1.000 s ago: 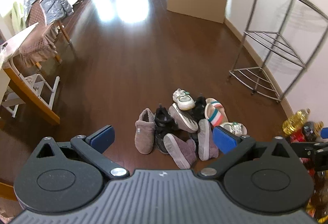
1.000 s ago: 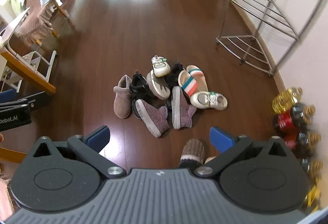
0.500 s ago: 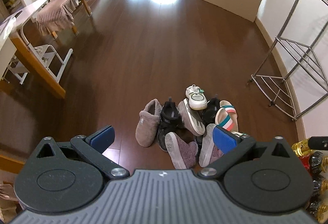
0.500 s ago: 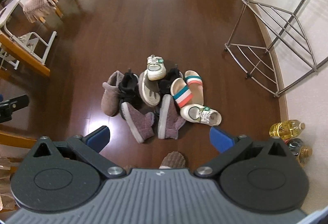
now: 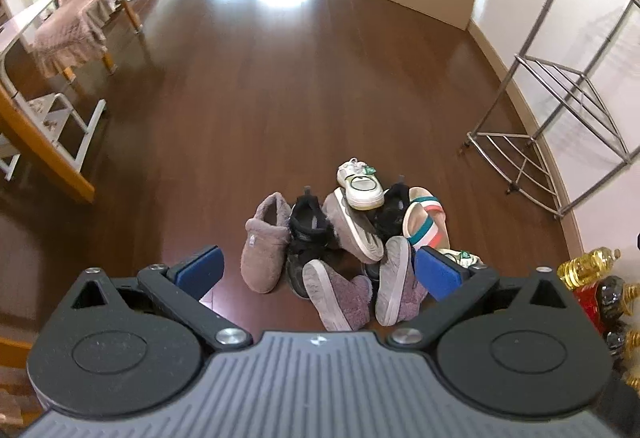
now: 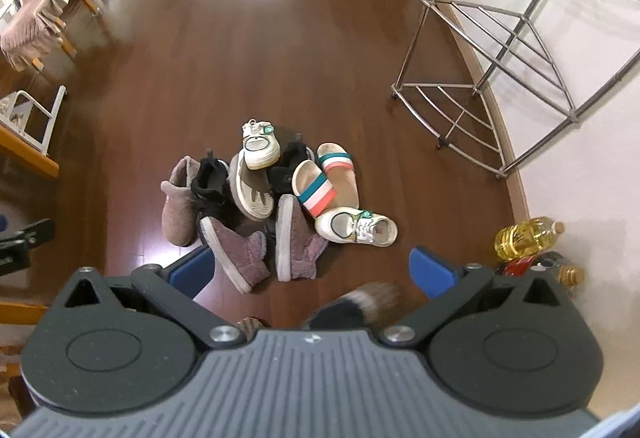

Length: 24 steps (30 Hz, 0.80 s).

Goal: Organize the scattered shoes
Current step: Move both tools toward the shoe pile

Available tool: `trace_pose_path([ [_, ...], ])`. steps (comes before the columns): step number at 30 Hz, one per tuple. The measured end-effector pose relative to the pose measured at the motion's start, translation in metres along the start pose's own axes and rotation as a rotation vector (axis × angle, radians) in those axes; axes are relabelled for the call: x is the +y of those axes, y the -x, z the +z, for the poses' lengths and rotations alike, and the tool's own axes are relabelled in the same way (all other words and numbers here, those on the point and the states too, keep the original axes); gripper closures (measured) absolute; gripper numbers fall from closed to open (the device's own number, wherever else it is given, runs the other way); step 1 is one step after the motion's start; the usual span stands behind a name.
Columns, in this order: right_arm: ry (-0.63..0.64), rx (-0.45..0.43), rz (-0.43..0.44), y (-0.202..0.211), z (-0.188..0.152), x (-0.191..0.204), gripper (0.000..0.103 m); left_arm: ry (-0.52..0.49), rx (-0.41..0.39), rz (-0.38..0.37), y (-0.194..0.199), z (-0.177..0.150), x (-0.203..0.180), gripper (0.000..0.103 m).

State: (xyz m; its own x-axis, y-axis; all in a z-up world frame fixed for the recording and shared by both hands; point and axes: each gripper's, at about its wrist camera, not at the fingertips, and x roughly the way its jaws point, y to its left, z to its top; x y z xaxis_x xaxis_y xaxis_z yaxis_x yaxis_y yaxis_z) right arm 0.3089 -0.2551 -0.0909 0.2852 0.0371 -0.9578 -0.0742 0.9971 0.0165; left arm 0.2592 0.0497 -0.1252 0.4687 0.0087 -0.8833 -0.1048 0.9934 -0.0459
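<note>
Above, both hand-held grippers, left [image 5: 318, 270] and right [image 6: 312, 272], hover with fingers spread apart, empty, over a shoe pile [image 6: 276, 197] on the floor [image 6: 248, 49].

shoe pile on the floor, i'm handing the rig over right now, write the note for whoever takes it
Left tool: open, empty, above the shoe pile.
Right tool: open, empty, also over the pile.
Shoes: all heaped on the wood floor; white sneaker on top, its mate and the striped slides on the rack side, two purple boots nearest.
Metal rack: no shoes on it.
Done: nothing sorted. Left: pair up and place every shoe.
</note>
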Motion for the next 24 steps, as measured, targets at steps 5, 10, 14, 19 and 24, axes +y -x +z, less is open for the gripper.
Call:
trace_pose_path([
  [5, -0.020, 0.000, 0.009, -0.010, -0.004, -0.003, 0.000, -0.014, -0.016, -0.002, -0.005, 0.008, -0.006, 0.000],
  [10, -0.011, 0.059, 0.048, -0.005, 0.004, 0.001, 0.000, 0.012, 0.057, 0.004, -0.019, 0.005, -0.023, 0.000],
  [14, -0.027, 0.089, 0.070, -0.018, 0.003, -0.020, 0.000, -0.011, 0.084, 0.023, -0.038, 0.000, -0.040, 0.000],
  [19, 0.026, 0.113, 0.128, -0.064, 0.006, -0.045, 0.000, 0.014, 0.070, 0.081, -0.067, -0.010, -0.057, 0.000],
  [24, 0.131, 0.125, 0.196, -0.125, 0.014, -0.055, 0.000, 0.049, 0.068, 0.158, -0.112, -0.033, -0.058, 0.000],
])
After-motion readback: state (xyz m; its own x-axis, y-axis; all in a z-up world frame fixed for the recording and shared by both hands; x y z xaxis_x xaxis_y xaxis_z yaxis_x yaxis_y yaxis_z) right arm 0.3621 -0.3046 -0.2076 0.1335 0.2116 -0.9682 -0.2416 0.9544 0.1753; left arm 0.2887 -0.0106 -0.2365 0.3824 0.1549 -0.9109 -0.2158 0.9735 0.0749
